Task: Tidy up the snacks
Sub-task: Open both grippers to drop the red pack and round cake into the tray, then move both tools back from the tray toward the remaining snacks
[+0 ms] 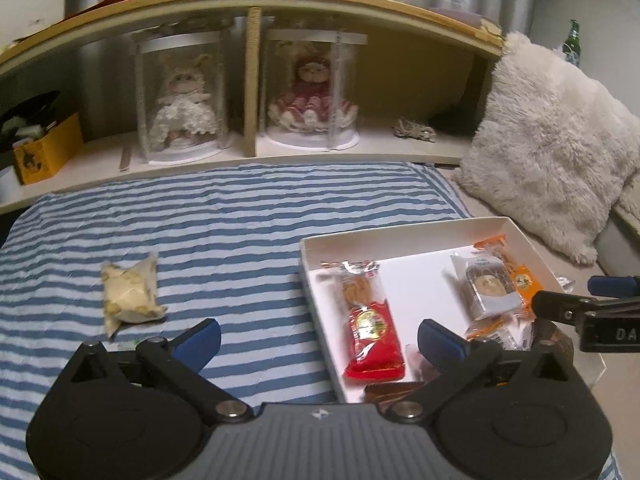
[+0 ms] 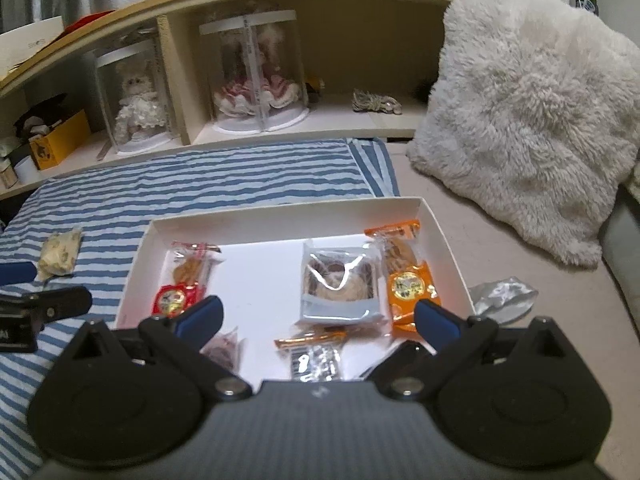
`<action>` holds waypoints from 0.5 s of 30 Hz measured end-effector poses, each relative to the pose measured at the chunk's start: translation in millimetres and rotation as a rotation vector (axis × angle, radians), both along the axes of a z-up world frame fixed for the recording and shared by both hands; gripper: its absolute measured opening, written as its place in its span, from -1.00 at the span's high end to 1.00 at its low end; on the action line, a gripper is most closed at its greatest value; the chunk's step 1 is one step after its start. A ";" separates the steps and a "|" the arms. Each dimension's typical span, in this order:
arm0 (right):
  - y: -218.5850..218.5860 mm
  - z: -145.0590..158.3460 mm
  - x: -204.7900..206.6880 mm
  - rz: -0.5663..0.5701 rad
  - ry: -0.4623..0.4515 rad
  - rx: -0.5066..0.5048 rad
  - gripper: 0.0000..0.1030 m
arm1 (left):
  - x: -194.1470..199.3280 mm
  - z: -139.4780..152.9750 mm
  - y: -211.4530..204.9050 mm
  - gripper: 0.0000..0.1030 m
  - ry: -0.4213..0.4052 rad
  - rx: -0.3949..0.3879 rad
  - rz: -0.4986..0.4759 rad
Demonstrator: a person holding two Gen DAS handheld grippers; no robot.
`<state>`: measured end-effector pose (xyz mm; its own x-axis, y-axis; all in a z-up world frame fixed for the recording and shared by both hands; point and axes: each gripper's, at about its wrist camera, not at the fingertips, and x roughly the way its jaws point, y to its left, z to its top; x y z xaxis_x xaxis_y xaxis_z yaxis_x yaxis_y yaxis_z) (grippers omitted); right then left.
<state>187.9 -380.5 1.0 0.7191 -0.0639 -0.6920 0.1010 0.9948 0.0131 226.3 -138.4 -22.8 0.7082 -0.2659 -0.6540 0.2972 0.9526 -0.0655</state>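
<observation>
Both grippers hang with jaws spread wide and nothing between them: the left gripper over the near left wall of the white box, the right gripper over the box's near middle. Inside the box lie a red packet, an orange packet, a clear-wrapped cookie and a few smaller wrappers at the near edge. One pale wrapped snack is not yet in; it rests on the striped blanket, well left of the box. A silver wrapper lies just outside the right wall. The likely trouble is a soft, crinkly wrapper slipping from the pads, or a finger catching the thin box wall and shoving the box across the soft bedding. The blanket around the pale snack is bare, giving easy room; the fluffy pillow crowds the far right, and the two grippers sit near each other.
</observation>
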 end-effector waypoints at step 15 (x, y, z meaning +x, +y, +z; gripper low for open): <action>36.9 9.6 -11.2 0.102 -0.033 0.004 -0.99 | -14.3 1.8 72.0 -1.00 -0.003 0.002 0.088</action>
